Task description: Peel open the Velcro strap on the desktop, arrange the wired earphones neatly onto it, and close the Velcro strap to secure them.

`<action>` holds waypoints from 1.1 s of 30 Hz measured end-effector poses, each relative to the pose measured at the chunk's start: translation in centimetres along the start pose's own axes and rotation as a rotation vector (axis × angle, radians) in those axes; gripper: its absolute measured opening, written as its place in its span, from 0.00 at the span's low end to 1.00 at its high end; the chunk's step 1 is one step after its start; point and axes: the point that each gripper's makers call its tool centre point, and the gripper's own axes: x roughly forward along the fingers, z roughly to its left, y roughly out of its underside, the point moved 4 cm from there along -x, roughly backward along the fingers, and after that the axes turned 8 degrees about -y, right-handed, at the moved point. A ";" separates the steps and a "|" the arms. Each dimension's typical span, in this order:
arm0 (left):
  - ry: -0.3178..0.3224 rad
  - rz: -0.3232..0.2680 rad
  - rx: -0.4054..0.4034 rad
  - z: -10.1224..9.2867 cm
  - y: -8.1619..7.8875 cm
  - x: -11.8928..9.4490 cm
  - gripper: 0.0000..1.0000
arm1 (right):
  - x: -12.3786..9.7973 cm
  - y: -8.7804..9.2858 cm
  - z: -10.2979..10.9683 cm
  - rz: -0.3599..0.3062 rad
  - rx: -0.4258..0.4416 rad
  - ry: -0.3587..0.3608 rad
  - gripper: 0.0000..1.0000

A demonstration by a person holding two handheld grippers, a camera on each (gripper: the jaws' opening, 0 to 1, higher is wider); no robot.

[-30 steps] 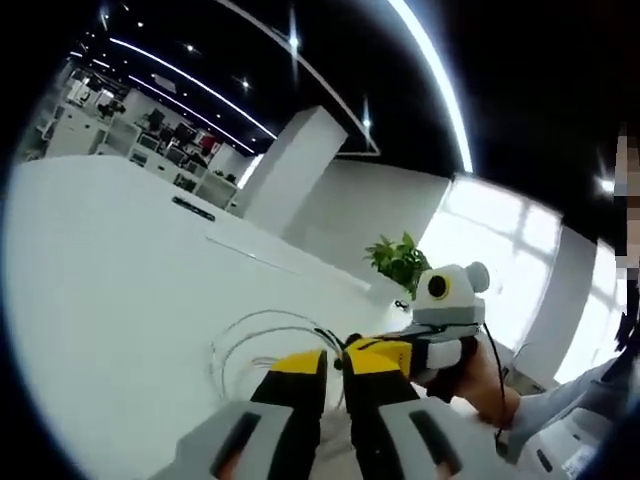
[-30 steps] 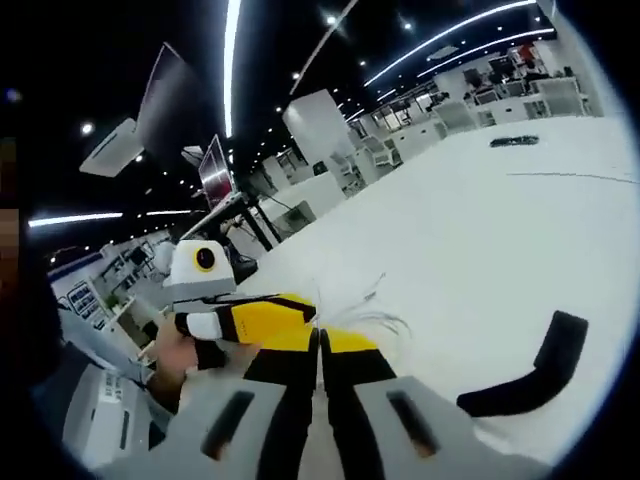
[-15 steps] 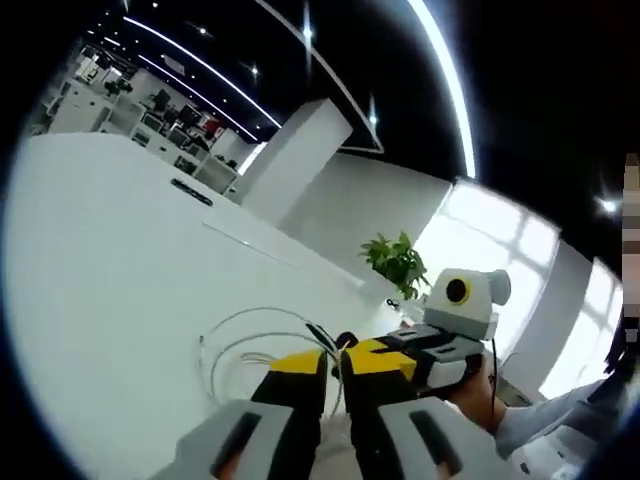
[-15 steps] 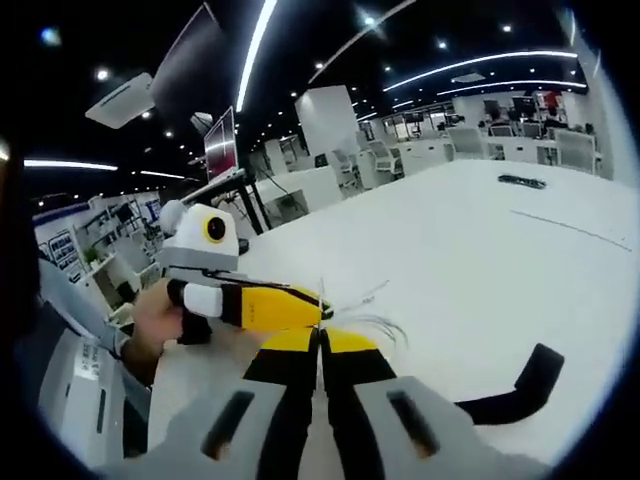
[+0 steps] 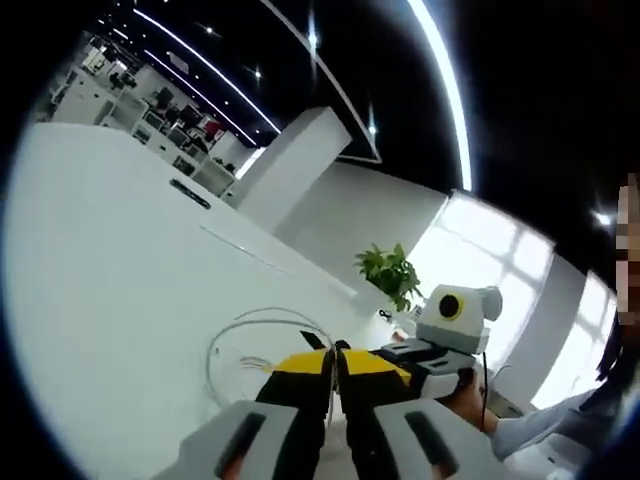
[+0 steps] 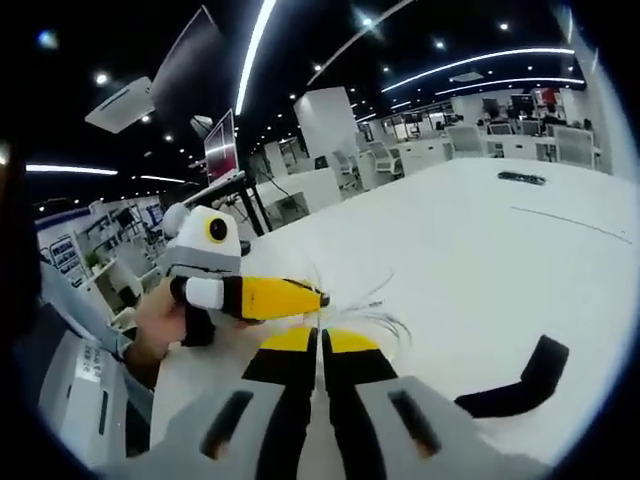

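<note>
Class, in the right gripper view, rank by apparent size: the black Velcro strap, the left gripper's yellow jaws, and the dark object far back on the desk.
1. Velcro strap
2. left gripper's yellow jaws, looking close to the strap in size, so unsure
3. dark object, smallest, though distance shrinks it

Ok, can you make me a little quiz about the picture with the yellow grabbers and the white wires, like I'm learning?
1. True or false: the black, bent Velcro strap is wrapped around the thin white earphone wires.
2. What does the strap lie on: A) a white desktop, B) a green tray, C) a wooden shelf?
3. Fill in: the yellow tips of the left hand-held gripper and of the right hand-held gripper are both closed, and the earphone cable makes a ____ on the desk.

Key: 1 false, the strap lies apart from the wires. 2 A. 3 loop.
</note>
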 end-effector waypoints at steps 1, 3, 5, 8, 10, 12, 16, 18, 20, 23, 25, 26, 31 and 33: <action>-0.003 -0.020 -0.011 0.2 -0.3 -0.2 0.07 | -0.1 0.1 -0.1 0.004 0.005 0.000 0.05; -0.001 -0.041 -0.024 0.5 -0.6 -0.6 0.07 | -0.3 0.2 -0.3 0.005 0.010 0.006 0.05; -0.002 -0.053 -0.040 0.7 -0.7 -0.8 0.07 | -0.6 0.2 -0.8 0.001 0.018 0.021 0.06; 0.010 -0.072 -0.068 0.7 -0.8 -1.1 0.07 | -1.0 0.1 -1.5 -0.008 0.030 0.052 0.06; 0.017 -0.089 -0.081 0.8 -1.0 -1.4 0.07 | -1.3 0.2 -2.4 -0.009 0.048 0.086 0.07; 0.027 -0.105 -0.087 0.7 -1.3 -1.6 0.07 | -1.5 0.3 -3.0 -0.009 0.055 0.106 0.07; 0.035 -0.135 -0.076 0.5 -1.9 -2.0 0.07 | -1.5 0.7 -4.1 0.009 0.063 0.150 0.08; 0.039 -0.144 -0.068 0.4 -2.1 -2.0 0.07 | -1.3 0.8 -4.2 0.021 0.074 0.150 0.09; 0.050 -0.152 -0.064 0.2 -2.1 -2.1 0.07 | -1.2 1.0 -4.3 0.042 0.085 0.153 0.10; 0.067 -0.159 -0.053 -0.3 -2.1 -2.1 0.07 | -1.4 1.1 -4.6 0.059 0.083 0.175 0.10; 0.083 -0.170 -0.042 -0.7 -2.2 -2.1 0.07 | -1.5 1.3 -4.9 0.068 0.106 0.185 0.11; 0.090 -0.176 -0.038 -0.8 -2.3 -2.2 0.07 | -1.6 1.3 -5.0 0.067 0.128 0.182 0.11; 0.107 -0.194 -0.007 -1.4 -2.9 -2.2 0.07 | -2.0 1.3 -5.1 0.041 0.210 0.157 0.12; 0.112 -0.199 -0.001 -1.5 -3.1 -2.2 0.07 | -1.8 1.7 -5.1 0.049 0.223 0.154 0.12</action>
